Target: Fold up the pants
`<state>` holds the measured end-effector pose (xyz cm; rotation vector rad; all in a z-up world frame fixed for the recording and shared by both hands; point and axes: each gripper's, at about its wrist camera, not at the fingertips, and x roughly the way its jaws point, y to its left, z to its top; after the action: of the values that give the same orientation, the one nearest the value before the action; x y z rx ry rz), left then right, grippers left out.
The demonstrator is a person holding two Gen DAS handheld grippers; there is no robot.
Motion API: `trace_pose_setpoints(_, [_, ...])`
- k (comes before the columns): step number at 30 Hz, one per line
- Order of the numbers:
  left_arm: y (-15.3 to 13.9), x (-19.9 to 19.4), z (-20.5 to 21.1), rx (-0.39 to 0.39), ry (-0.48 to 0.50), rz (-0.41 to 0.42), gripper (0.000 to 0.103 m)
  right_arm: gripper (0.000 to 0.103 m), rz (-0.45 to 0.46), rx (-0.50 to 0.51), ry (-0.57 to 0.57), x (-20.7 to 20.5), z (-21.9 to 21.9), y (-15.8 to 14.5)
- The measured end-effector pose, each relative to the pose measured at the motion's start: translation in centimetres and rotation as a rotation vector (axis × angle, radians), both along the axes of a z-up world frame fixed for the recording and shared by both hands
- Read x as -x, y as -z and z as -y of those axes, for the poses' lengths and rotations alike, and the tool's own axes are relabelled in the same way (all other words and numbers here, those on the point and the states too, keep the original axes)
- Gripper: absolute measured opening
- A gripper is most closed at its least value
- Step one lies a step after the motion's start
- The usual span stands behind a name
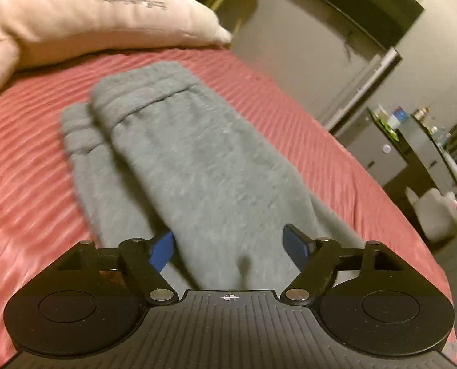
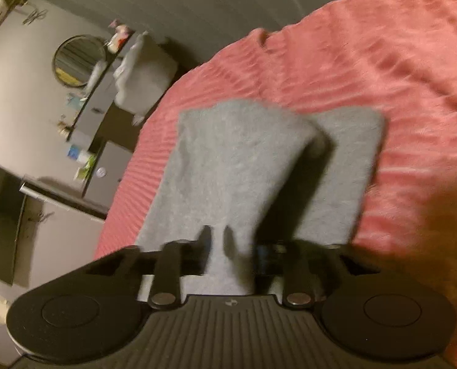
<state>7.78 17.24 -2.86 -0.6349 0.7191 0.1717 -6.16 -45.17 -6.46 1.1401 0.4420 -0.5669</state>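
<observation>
Grey fleece pants (image 1: 194, 160) lie on the red bedspread (image 1: 28, 160), with the elastic waistband at the far end and one layer doubled over another. My left gripper (image 1: 231, 246) is open, its blue pads (image 1: 162, 250) standing on either side of the near end of the cloth, which bunches between them. In the right wrist view the pants (image 2: 228, 166) stretch away from me, a lifted layer over a flat one. My right gripper (image 2: 231, 255) is shut on a pinched fold of the grey cloth. Both views are blurred.
A cream pillow (image 1: 83, 15) with printed text lies at the head of the bed. The bed's edge (image 1: 382, 190) drops to the floor on the right. Beyond it stand a cluttered dresser (image 1: 413, 141), a round mirror (image 2: 79, 61) and a white stool (image 2: 145, 73).
</observation>
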Motion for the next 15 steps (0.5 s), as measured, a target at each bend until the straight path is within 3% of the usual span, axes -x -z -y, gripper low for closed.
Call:
trace_pose_setpoints(1, [0.5, -0.8, -0.3, 0.014, -0.015, -0.023, 0.079, 0.034, 0.004, 0.007, -0.013, -0.4, -0.1, -0.1])
trace_pose_setpoints(3, [1.2, -1.9, -1.5, 0.054, -0.029, -0.064, 0.063, 0.031, 0.001, 0.018, -0.024, -1.3, -0.1, -0.2])
trace_pose_setpoints(4, [1.6, -2.2, -2.4, 0.072, -0.042, -0.085, 0.046, 0.025, -0.007, 0.019, -0.025, -1.5, -0.1, -0.2])
trace_pose_setpoints(5, [1.7, -2.8, -2.8, 0.096, -0.049, -0.092, 0.038, 0.006, -0.009, 0.022, -0.026, -1.7, 0.1, -0.3])
trace_pose_setpoints(8, [1.3, -3.5, -4.1, 0.173, -0.060, -0.100, 0.016, 0.006, -0.034, 0.013, -0.036, -2.7, 0.7, -0.8])
trace_pose_setpoints(10, [0.5, -4.4, -4.3, 0.170, -0.047, -0.092, 0.013, 0.005, -0.049, 0.024, -0.052, -3.4, 0.9, -1.4])
trace_pose_setpoints(13, [-3.4, -3.9, -4.8, 0.161, 0.004, 0.077, 0.013, 0.005, -0.063, 0.077, -0.100, -5.3, 1.0, -4.3])
trace_pose_setpoints(15, [-6.6, -2.7, -4.6, 0.165, 0.024, 0.249, 0.012, 0.005, 0.070, 0.100, -0.113, -5.2, 1.1, -7.5])
